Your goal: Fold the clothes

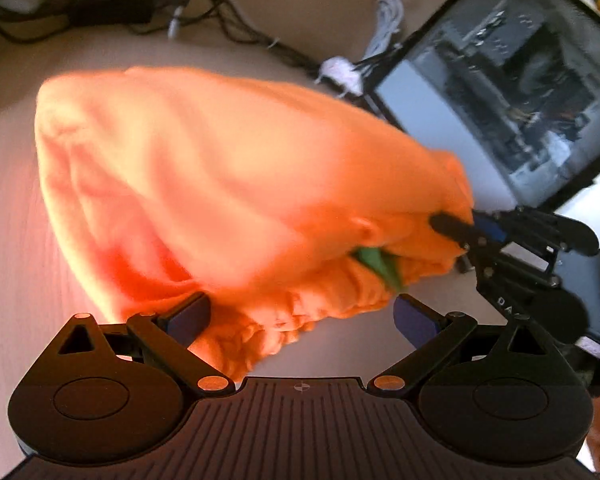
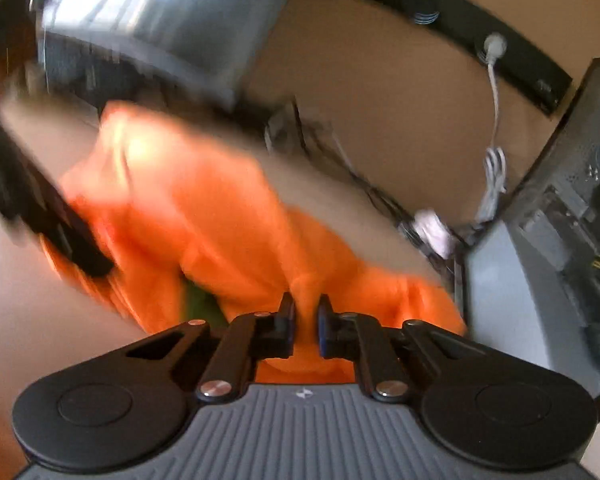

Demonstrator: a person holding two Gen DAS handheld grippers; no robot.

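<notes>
**Two grippers on one orange garment, only one of them holding**

Two jaws of my right gripper (image 2: 305, 322) are pinched onto a ridge of the orange garment (image 1: 220, 184), with fabric visibly caught between the pads. My left gripper (image 1: 300, 316) stands wide open; the bunched hem hangs between its fingers (image 1: 188, 318), but the pads do not press on it. The garment is lifted in a mound above the pale tabletop (image 1: 8, 208), close to the glass-sided computer case (image 1: 512, 92).

My worry is the single hold. With only a thin pinch carrying the cloth, I judge a quick pull could slip the fold out of the right jaws and let the whole mound collapse. If I close the left fingers now, they may take several layers of the crumpled hem at once and lock in a crooked fold. The cables (image 1: 260, 36) and the case sit near enough for trailing cloth to snag.

Much is smeared by motion, above all in the right wrist view. I cannot tell collar from sleeve. A green patch (image 1: 380, 264) shows beneath the fold, perhaps a label or lining.
</notes>
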